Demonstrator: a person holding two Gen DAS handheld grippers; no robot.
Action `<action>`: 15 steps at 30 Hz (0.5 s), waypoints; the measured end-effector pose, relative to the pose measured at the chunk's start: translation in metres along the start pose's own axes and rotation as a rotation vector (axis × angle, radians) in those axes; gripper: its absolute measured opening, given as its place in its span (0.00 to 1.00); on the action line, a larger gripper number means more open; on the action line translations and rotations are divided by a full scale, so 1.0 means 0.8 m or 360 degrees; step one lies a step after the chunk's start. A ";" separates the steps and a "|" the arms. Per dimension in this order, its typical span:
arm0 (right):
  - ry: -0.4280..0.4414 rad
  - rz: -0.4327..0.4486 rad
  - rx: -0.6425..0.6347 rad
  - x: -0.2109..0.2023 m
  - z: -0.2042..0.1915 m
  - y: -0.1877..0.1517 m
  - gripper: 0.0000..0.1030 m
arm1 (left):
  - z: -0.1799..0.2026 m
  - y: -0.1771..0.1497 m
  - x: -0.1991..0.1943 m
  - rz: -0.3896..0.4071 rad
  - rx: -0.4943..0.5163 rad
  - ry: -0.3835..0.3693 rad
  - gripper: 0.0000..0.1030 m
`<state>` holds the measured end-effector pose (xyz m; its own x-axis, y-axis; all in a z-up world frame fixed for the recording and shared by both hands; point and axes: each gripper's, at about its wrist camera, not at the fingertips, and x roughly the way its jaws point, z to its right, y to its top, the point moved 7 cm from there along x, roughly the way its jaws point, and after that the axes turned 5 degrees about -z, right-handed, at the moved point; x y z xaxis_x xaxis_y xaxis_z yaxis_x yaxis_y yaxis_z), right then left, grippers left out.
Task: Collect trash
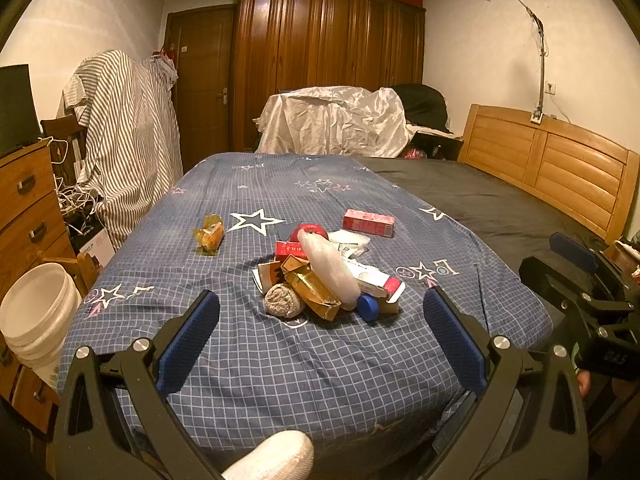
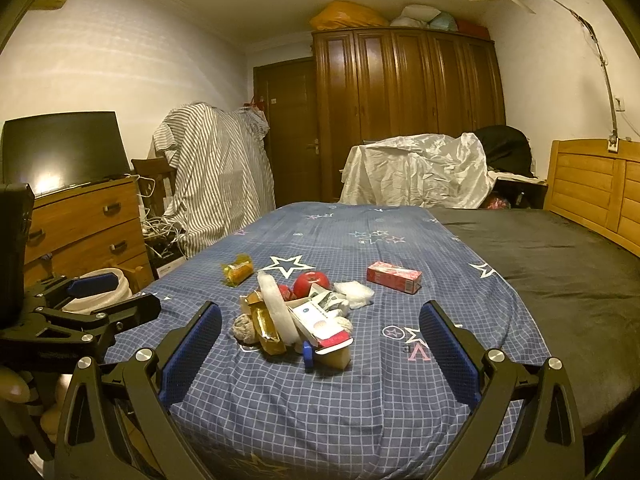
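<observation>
A pile of trash (image 1: pixel 324 276) lies on the blue checked bedspread (image 1: pixel 280 360): gold wrappers, a grey wad, a white bubble-wrap roll, small cartons, a blue cap and a red apple. A yellow wrapper (image 1: pixel 211 234) and a red box (image 1: pixel 368 222) lie apart behind it. My left gripper (image 1: pixel 320 308) is open and empty, just in front of the pile. My right gripper (image 2: pixel 320 320) is open and empty, also short of the pile (image 2: pixel 296 320). The right gripper shows at the right edge of the left wrist view (image 1: pixel 576 268).
A white bucket (image 1: pixel 38 312) stands on the floor left of the bed, next to a wooden dresser (image 1: pixel 24 200). A dark blanket (image 1: pixel 480 196) covers the bed's right side by the wooden headboard (image 1: pixel 552 156). A wardrobe and covered furniture stand behind.
</observation>
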<state>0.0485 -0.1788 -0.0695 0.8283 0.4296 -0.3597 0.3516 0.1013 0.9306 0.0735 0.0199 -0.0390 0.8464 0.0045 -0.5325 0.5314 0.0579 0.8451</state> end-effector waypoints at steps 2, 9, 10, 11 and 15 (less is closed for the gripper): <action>0.0001 -0.0001 -0.0001 0.001 -0.001 0.000 0.96 | 0.000 0.000 0.001 -0.0003 -0.0002 -0.0001 0.95; 0.0005 0.0002 -0.0006 0.002 -0.002 0.001 0.96 | -0.001 0.000 0.001 -0.0005 -0.0002 0.0001 0.95; 0.0007 0.0000 -0.0004 0.002 -0.002 0.001 0.96 | -0.001 -0.001 0.001 -0.0007 -0.0002 0.0001 0.95; 0.0008 -0.0001 -0.0004 0.002 -0.002 0.001 0.96 | -0.002 -0.001 0.001 -0.0007 -0.0003 0.0000 0.95; 0.0014 -0.0007 -0.0008 0.003 -0.005 0.002 0.96 | -0.002 -0.002 0.002 -0.0014 -0.0002 -0.0003 0.95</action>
<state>0.0490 -0.1742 -0.0684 0.8227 0.4373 -0.3631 0.3529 0.1078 0.9294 0.0738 0.0218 -0.0411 0.8416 0.0019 -0.5401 0.5390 0.0595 0.8402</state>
